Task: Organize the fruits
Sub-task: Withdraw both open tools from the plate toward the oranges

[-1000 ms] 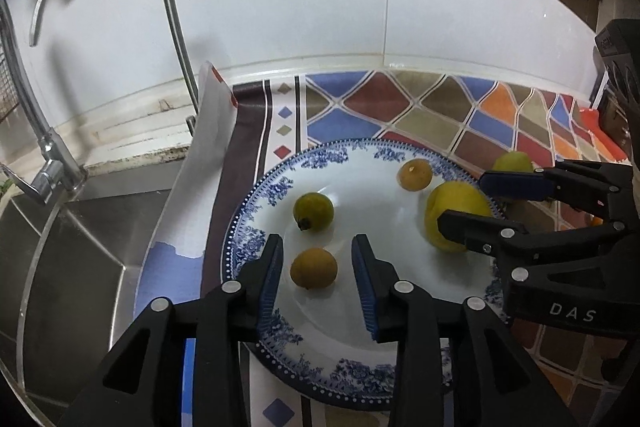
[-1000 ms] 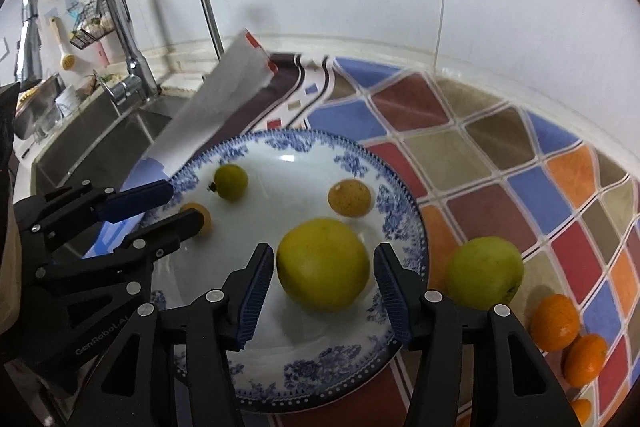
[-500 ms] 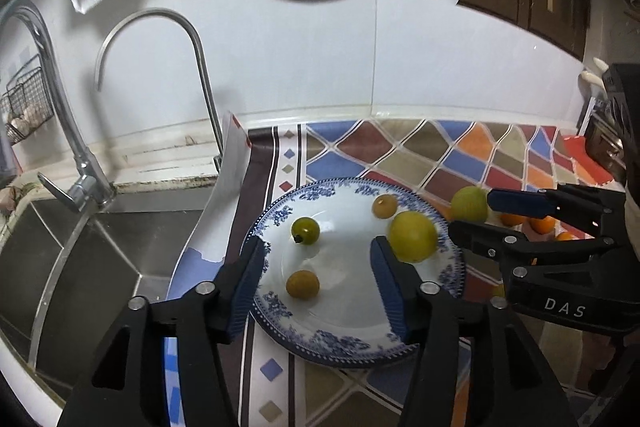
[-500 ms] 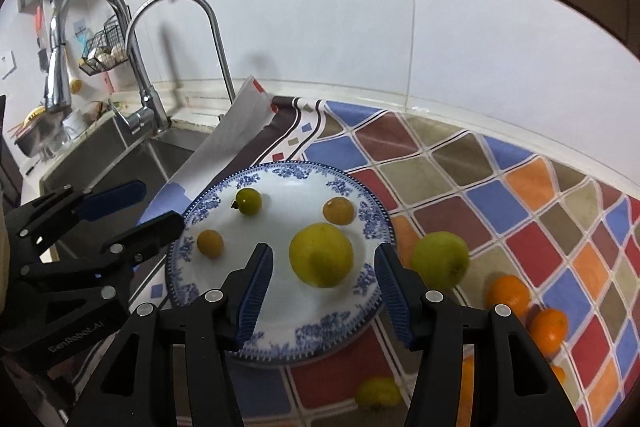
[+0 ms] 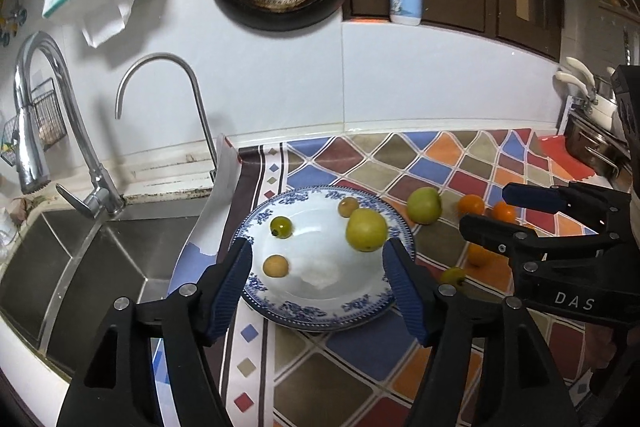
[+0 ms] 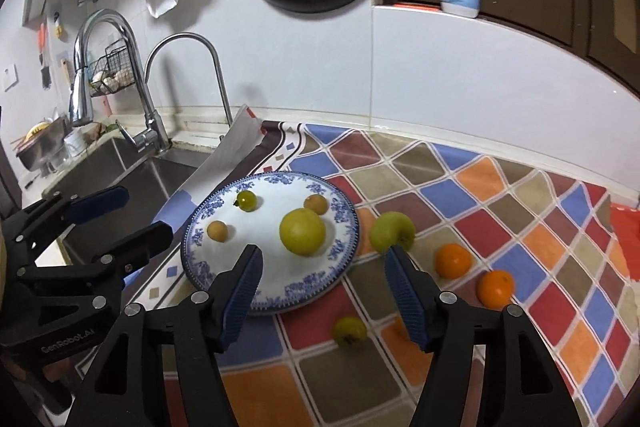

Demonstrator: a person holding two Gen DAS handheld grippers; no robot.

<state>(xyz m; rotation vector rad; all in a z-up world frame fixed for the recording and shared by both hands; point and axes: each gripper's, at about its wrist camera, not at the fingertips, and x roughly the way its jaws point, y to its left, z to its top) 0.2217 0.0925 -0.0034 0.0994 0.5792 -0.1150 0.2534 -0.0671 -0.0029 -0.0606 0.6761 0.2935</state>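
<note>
Both sets of jaws, left gripper [image 5: 318,285] and right gripper [image 6: 322,293], were empty and still opening above the plate [image 5: 320,311]. We judged the green apple [image 6: 391,230], outside the right gripper's right-hand jaw on the desk [image 6: 500,195], and the small green fruit [image 6: 349,331] below those jaws likely to roll if nudged during a hurried approach.

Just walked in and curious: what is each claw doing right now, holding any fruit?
Left claw: jaws opening, nothing between them, above the plate.
Right claw: jaws opening, empty too, holding no fruit.
</note>
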